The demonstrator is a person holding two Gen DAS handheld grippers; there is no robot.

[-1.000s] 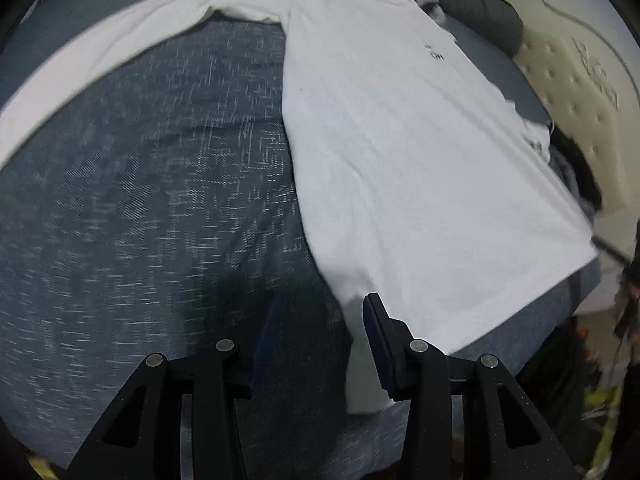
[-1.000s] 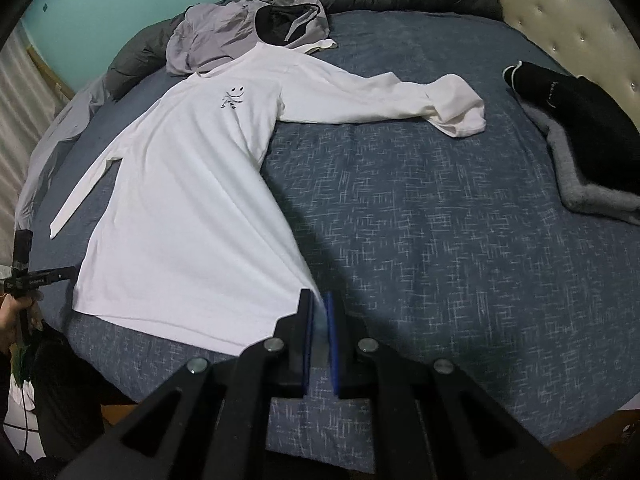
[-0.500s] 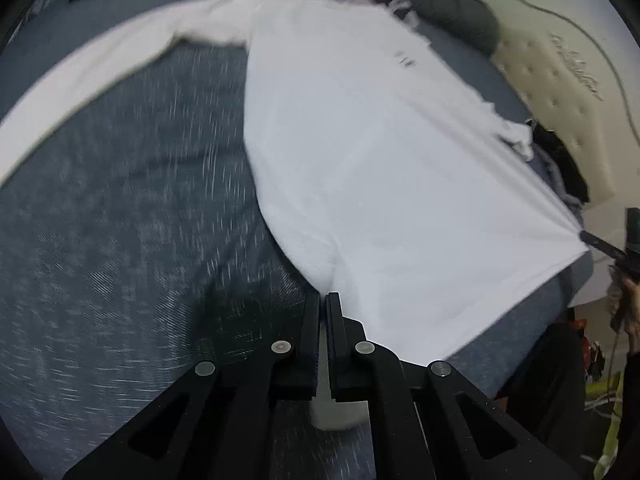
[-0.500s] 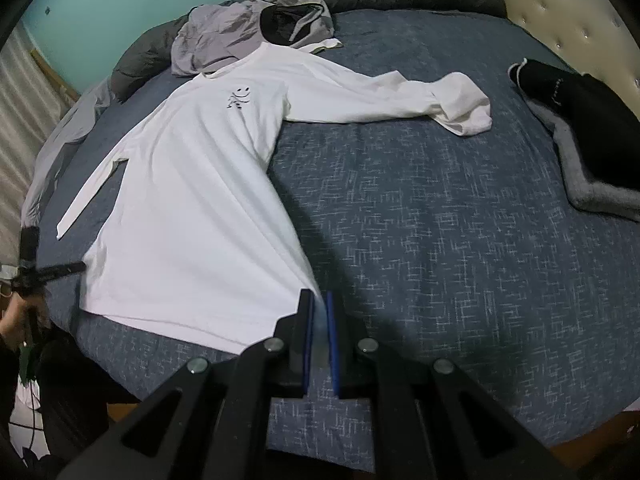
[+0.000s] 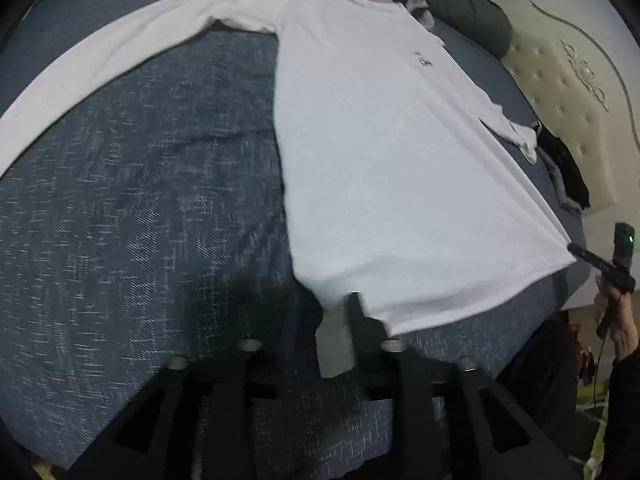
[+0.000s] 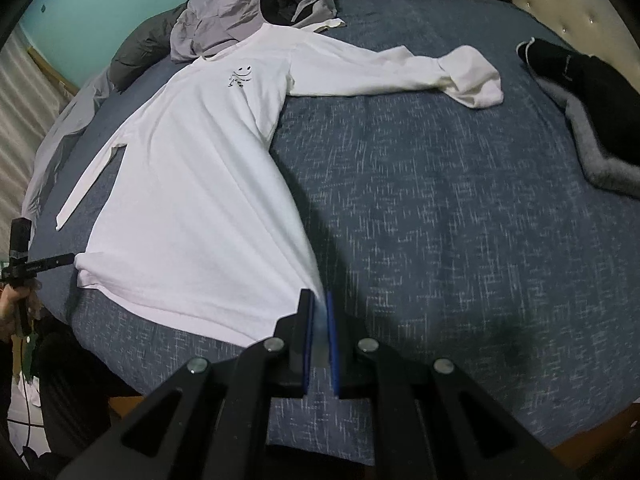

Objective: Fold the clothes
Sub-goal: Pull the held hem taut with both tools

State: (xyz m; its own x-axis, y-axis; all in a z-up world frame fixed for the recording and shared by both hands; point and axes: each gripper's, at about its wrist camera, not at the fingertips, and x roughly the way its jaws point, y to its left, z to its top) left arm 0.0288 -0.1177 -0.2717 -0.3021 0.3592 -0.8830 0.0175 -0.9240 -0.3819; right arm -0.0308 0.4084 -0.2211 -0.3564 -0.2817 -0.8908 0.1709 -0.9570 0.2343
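Blue-grey speckled bedcover [image 6: 460,208] carries one white long-sleeved cotton shirt [image 6: 200,184], spread flat ahead of both tongs for folding. Right gripper [image 6: 318,312] clamps one hem corner, tensioning it; left gripper [image 5: 320,312] is opening, the other corner loose between its jaws.
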